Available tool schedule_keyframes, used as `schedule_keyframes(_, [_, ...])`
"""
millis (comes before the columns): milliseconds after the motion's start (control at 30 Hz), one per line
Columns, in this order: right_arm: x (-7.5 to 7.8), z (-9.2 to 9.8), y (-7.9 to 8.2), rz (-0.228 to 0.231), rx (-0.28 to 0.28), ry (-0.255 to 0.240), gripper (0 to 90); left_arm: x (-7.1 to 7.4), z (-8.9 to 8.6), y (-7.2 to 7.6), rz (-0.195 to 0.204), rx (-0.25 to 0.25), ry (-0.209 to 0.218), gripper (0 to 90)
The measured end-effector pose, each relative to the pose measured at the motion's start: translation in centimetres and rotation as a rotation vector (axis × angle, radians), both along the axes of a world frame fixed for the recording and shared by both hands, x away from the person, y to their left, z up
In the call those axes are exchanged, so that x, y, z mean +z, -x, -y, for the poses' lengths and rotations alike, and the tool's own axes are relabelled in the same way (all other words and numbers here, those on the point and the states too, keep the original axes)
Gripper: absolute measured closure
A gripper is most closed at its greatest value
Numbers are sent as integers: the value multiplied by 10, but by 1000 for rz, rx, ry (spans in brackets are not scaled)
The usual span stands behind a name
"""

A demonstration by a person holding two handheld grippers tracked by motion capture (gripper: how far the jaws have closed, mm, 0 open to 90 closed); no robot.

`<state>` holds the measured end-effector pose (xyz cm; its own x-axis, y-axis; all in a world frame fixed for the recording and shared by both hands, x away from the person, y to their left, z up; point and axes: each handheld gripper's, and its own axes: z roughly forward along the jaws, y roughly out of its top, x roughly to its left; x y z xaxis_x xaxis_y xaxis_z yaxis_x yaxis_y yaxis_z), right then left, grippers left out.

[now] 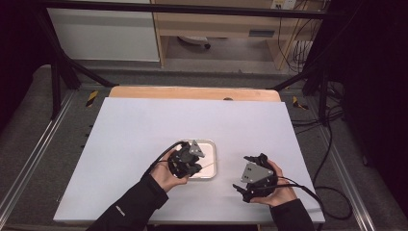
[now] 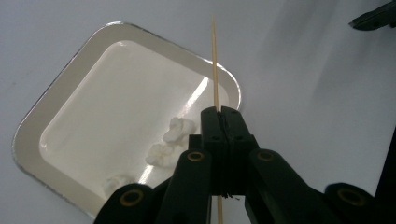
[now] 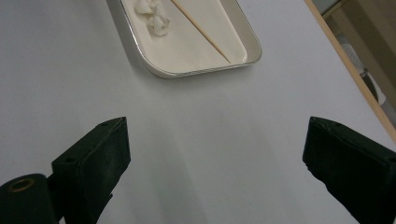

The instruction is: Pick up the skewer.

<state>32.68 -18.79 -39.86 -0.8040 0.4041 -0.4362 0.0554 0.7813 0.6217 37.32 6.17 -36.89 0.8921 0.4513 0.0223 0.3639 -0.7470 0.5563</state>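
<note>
So the left gripper (image 2: 222, 112) was clamped on a thin wooden skewer (image 2: 215, 65) over the shiny rounded-square metal tray (image 2: 32, 126) of lumpy white bits (image 2: 179, 130), right gripper (image 3: 215, 154) wide and empty.

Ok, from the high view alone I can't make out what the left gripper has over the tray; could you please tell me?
Observer: The left gripper is shut on a thin wooden skewer, which sticks out straight ahead of its jaws.
Operator: Thank you. Is there anything in the tray?
Observer: Yes, a few small white pieces lie in the tray, close to the left gripper.
Operator: And is the right gripper holding anything?
Observer: No, the right gripper is wide open, with bare table between its jaws.
</note>
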Motion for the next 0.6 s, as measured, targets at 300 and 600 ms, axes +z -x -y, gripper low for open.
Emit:
schedule_keyframes(300, [1, -11, 1, 116, 99, 152, 167, 7, 31, 6, -1, -71, -21, 891])
schedule_keyframes(600, [-5, -14, 3, 199, 209, 270, 372, 8, 49, 7, -9, -101, -35, 891])
